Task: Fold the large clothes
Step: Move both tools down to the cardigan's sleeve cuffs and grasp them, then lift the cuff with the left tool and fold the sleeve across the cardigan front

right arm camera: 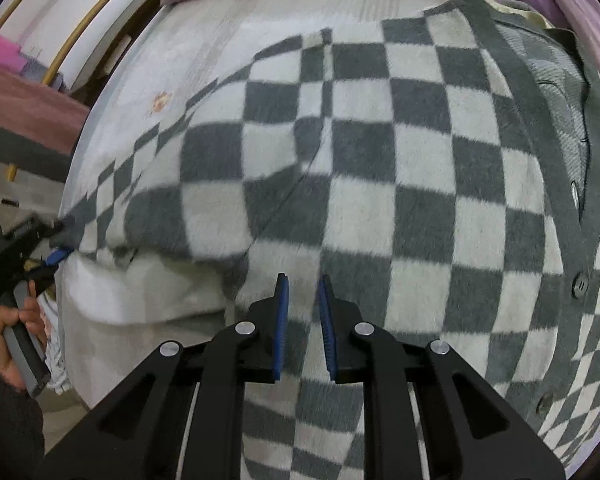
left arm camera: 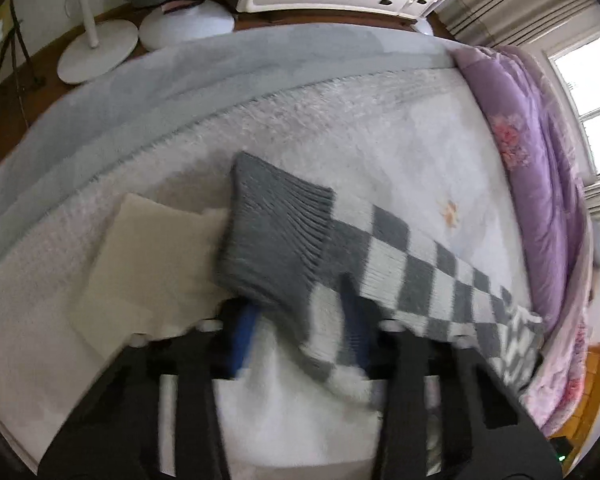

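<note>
Lying spread across the middle of the bed (left arm camera: 380, 128): a grey-and-white checkered cardigan (right arm camera: 400, 168), button placket running down its right side. Stretching away from the body toward the bed's long edge: one sleeve, ending in a ribbed grey cuff (left arm camera: 272, 236).

Holding that sleeve just behind the cuff: left hand-held gripper (left arm camera: 300, 328), blue pads set fairly wide apart with cloth draped between and over them; blurring there, so grip firmness not being judged. In the right wrist view, same left hand-held gripper (right arm camera: 54, 258) showing at the cardigan's far left corner, fabric pulled taut toward it.

Hovering over the lower body of the cardigan: right hand-held gripper (right arm camera: 303, 328), pads parted narrowly, nothing between them.

Resting on the bed beside the cuff, touching it: a cream folded cloth (left arm camera: 140, 264).

Bunching along the bed's far end: a purple quilt (left arm camera: 528, 184). Open bedding showing between sleeve and quilt. Standing on the floor beyond the grey bed edge: a white round stand base (left arm camera: 96, 56).
</note>
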`<action>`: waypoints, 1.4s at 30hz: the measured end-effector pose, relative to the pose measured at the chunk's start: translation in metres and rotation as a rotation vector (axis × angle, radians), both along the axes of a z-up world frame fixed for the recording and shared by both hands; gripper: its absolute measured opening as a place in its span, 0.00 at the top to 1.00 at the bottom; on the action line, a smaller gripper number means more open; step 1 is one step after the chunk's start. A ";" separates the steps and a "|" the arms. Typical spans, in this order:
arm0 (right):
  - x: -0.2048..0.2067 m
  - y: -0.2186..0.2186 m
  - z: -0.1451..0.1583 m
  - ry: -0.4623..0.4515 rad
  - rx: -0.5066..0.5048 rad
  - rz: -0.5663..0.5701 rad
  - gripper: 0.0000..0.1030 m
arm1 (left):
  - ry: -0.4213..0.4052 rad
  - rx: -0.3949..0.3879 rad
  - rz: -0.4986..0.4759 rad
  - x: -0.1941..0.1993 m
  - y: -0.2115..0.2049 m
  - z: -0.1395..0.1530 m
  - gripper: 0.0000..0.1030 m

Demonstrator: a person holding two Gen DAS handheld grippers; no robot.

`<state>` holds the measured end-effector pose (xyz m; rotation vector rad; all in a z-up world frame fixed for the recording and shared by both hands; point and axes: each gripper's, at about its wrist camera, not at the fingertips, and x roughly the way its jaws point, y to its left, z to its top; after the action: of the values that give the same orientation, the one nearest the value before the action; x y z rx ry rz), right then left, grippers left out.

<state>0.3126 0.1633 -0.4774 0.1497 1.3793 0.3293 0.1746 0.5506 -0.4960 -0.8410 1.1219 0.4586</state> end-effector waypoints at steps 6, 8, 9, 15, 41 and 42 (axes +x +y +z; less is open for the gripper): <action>0.015 -0.009 -0.007 0.013 0.035 -0.051 0.85 | 0.011 0.033 -0.049 0.002 0.007 0.004 0.89; 0.017 -0.009 -0.006 0.013 0.065 -0.050 0.85 | -0.012 0.071 -0.075 0.004 0.002 0.017 0.90; 0.017 -0.008 -0.007 0.013 0.080 -0.041 0.85 | -0.015 0.090 -0.088 0.005 -0.001 0.024 0.90; 0.031 0.001 -0.019 0.028 0.113 -0.009 0.86 | -0.110 0.257 -0.187 0.002 -0.035 0.102 0.90; -0.037 -0.386 0.036 -0.010 0.132 -0.389 0.88 | -0.409 0.237 -0.661 0.095 -0.522 0.211 0.90; -0.041 -0.422 0.038 -0.018 0.112 -0.426 0.88 | -0.395 0.228 -0.675 0.099 -0.541 0.200 0.90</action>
<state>0.2720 -0.2591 -0.4396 0.5235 1.2742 0.0504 0.2740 0.0096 -0.2964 -0.2955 0.8941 -0.1413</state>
